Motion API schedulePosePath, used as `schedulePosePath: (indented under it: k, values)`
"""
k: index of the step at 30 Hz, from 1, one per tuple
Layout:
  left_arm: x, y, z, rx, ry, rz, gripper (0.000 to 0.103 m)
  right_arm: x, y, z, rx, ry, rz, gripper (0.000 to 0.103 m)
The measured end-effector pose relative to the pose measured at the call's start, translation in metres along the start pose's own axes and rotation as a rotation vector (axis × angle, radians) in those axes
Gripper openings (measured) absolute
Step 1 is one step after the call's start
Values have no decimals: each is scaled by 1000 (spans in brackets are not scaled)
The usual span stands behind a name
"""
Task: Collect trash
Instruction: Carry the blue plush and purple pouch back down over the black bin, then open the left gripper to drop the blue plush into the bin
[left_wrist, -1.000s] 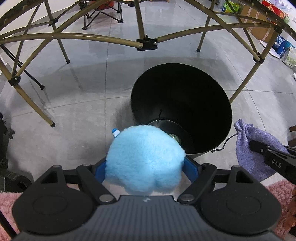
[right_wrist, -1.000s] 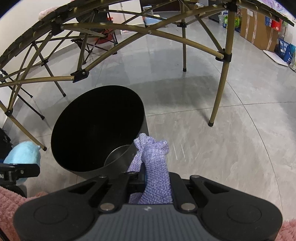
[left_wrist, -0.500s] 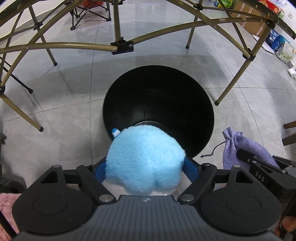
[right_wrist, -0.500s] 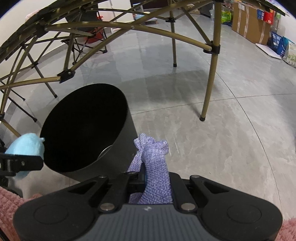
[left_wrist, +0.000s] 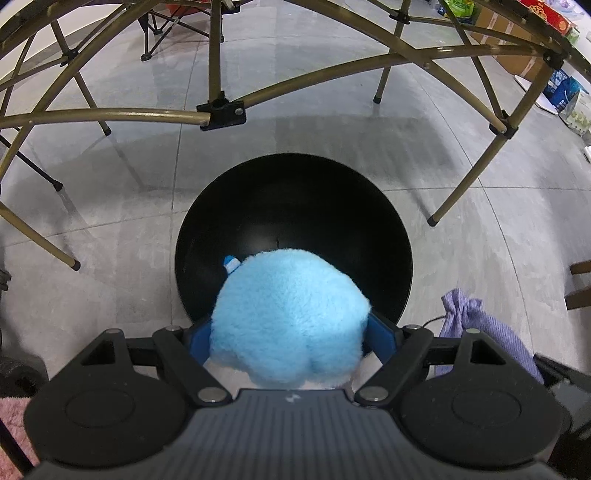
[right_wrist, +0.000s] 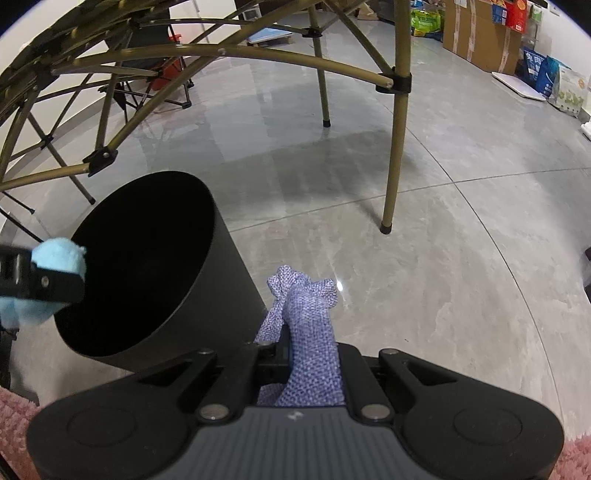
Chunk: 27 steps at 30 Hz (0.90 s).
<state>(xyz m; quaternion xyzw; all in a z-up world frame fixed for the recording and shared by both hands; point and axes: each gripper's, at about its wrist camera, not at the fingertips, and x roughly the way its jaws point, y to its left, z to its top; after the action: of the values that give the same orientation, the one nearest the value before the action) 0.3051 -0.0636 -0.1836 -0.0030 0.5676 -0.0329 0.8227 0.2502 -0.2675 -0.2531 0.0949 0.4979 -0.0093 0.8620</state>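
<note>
Under the folding table's gold frame (left_wrist: 110, 114), in the left wrist view, my left gripper (left_wrist: 290, 332) clamps a fluffy blue plush toy (left_wrist: 291, 317) between its blue-padded jaws, which stand wide around the soft body. The toy hangs over the near rim of the black bin (left_wrist: 295, 206), whose round mouth opens just beyond it on the grey tiled floor (left_wrist: 110, 240). A crossbar with a black joint (left_wrist: 221, 110) runs above the bin's far side, and a table leg (left_wrist: 461, 184) comes down to the right, well apart from the rim. The plush is round, pale blue, with a small white and blue tag at its upper left. At the right edge the purple drawstring pouch (left_wrist: 480, 325) shows just outside the bin.

In the right wrist view, my right gripper (right_wrist: 299, 354) is pinched tight on the purple drawstring pouch (right_wrist: 306, 325), its gathered neck poking up past the fingertips. The bin (right_wrist: 147, 266) stands to the left, its wall beside the pouch; the plush toy (right_wrist: 55, 258) in my left gripper sits at its far-left rim. One table leg (right_wrist: 395, 155) stands ahead; floor around it lies open. Boxes and bags (right_wrist: 480, 33) line the far wall. Pink fuzzy sleeve (right_wrist: 14, 413) frames the lower corners.
</note>
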Motion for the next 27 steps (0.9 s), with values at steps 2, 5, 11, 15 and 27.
schedulePosePath:
  k: [2, 5, 11, 15, 27]
  values:
    - [3, -1, 5, -14, 7, -12, 82, 2, -1, 1, 2, 0, -5, 4]
    - [7, -3, 12, -33, 12, -9, 82, 3, -3, 3, 12, -9, -16, 4]
    - [21, -3, 26, -106, 37, 16, 82, 9, -5, 7, 19, -15, -34, 4]
    - [31, -1, 32, -153, 55, 30, 82, 12, -5, 10, 17, -23, -40, 4]
    - [49, 2, 38, -197, 110, 26, 82, 28, -7, 13, 23, 7, -65, 4]
